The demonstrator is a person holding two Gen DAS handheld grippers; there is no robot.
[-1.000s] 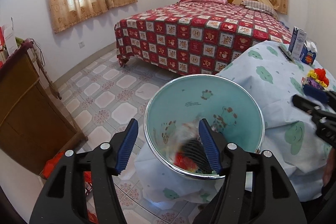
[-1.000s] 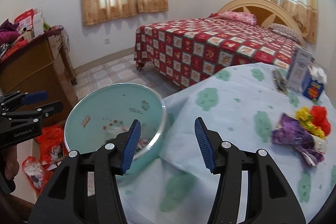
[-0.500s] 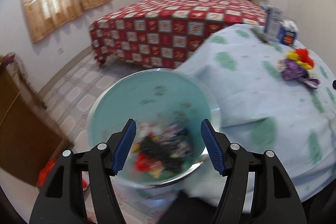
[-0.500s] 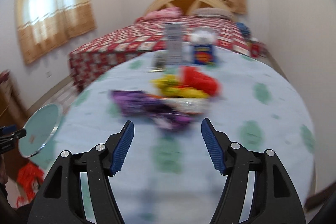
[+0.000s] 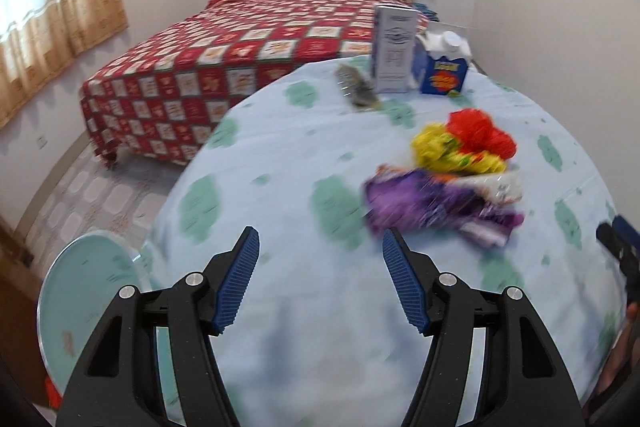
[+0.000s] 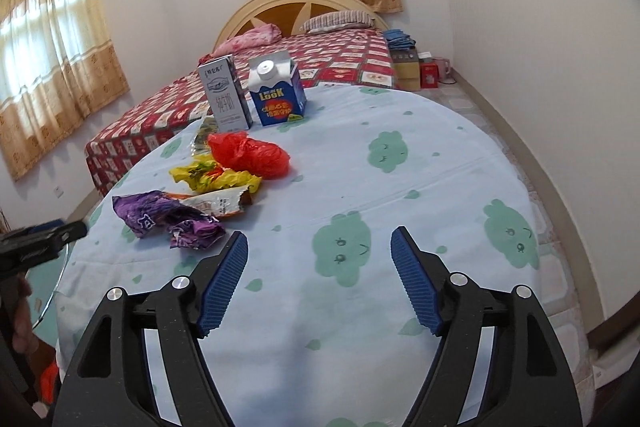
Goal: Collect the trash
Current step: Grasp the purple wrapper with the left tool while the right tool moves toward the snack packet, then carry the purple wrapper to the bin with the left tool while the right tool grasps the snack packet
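Trash lies in a loose heap on the round table's pale blue cloth [image 6: 400,195]: a crumpled purple wrapper [image 6: 164,217] [image 5: 432,205], a torn white packet [image 6: 218,203], a yellow wrapper [image 6: 216,177] [image 5: 452,151] and a red plastic bag [image 6: 250,153] [image 5: 480,131]. My right gripper [image 6: 318,249] hovers over the cloth just right of the heap, its jaws opening with nothing between them. My left gripper [image 5: 320,249] is open and empty over the cloth, left of the purple wrapper. The teal bin [image 5: 88,291] stands low beside the table's left edge.
A grey carton [image 6: 226,97] [image 5: 394,51], a blue carton [image 6: 276,95] [image 5: 442,71] and a flat dark wrapper [image 5: 356,87] sit at the table's far side. A bed with a red checked cover [image 5: 240,55] lies behind. Boxes [image 6: 408,67] stand by the right wall.
Both grippers swung right from the bin to the table. The bin slid from the middle of the left view to its lower left corner. The right jaws widened.
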